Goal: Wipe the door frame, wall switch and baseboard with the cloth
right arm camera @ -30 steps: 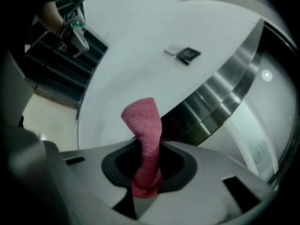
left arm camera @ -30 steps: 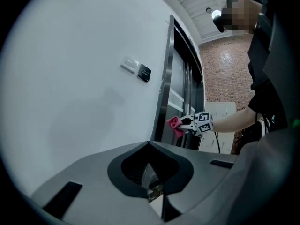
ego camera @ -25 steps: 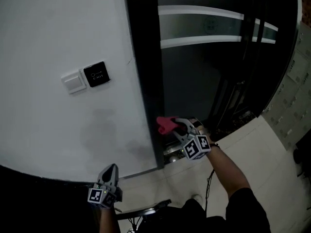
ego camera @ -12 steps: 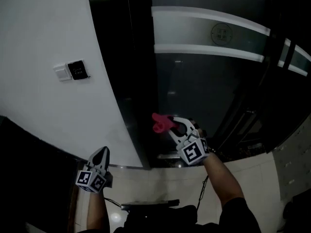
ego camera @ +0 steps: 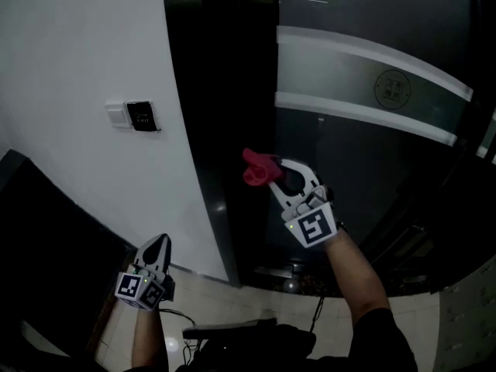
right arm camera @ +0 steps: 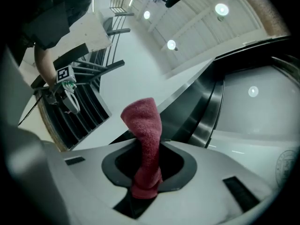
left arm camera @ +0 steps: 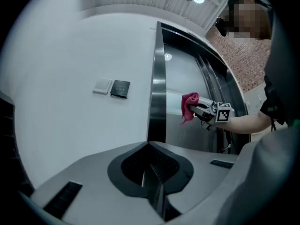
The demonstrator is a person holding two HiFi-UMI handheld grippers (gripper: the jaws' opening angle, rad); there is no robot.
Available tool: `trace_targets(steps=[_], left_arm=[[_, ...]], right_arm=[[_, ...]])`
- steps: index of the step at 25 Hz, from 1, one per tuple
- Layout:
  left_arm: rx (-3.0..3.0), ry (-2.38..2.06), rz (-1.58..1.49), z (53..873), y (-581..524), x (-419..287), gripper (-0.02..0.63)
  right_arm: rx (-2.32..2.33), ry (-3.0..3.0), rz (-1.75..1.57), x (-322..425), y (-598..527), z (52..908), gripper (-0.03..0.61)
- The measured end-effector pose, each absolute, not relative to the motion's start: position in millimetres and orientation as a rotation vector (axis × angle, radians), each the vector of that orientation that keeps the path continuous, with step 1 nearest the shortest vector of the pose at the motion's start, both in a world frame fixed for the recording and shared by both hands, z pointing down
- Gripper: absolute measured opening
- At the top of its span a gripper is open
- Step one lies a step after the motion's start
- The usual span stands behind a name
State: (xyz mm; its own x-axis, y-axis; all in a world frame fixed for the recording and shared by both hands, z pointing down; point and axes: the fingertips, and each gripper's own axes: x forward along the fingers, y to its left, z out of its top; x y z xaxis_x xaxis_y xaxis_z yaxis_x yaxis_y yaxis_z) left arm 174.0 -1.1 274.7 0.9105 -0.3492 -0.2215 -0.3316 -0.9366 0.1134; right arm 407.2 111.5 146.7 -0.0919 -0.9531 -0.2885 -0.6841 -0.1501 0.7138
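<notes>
Wall (ego camera: 85,45) white, door frame (ego camera: 205,153) dark.

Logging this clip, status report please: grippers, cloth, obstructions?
Right gripper shut on red cloth, raised beside the dark door frame, contact not clear. Left gripper shut, empty, low by the wall. Nothing in the way seen.

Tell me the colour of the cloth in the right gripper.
The cloth is pinkish red, clearest in the right gripper view.

Office building entrance, frosted-band glass door (ego camera: 364,153), wall card reader (ego camera: 142,116), tiled floor (ego camera: 232,301)
</notes>
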Motion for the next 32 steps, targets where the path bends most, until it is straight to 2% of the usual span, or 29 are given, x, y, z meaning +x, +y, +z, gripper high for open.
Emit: trace_targets(steps=[7,14,20,32], left_arm=[[2.958,-0.99,-0.414,275,10,159,-0.009],[2.722,-1.469,-0.512,273,76,145,-0.009],[2.57,-1.622,-0.469,290,118,145,-0.009],[2.567,-1.685,-0.314,298,130,127,-0.009]], right_arm=[[1.597,-1.841,-1.438,428,61,80,0.08],[1.259,-1.775,-1.766,410,33,35,0.08],[1.235,-1.731,-1.799,412,15,30,0.08],[1.154,-1.808,-1.706,402,-2,93,0.08]])
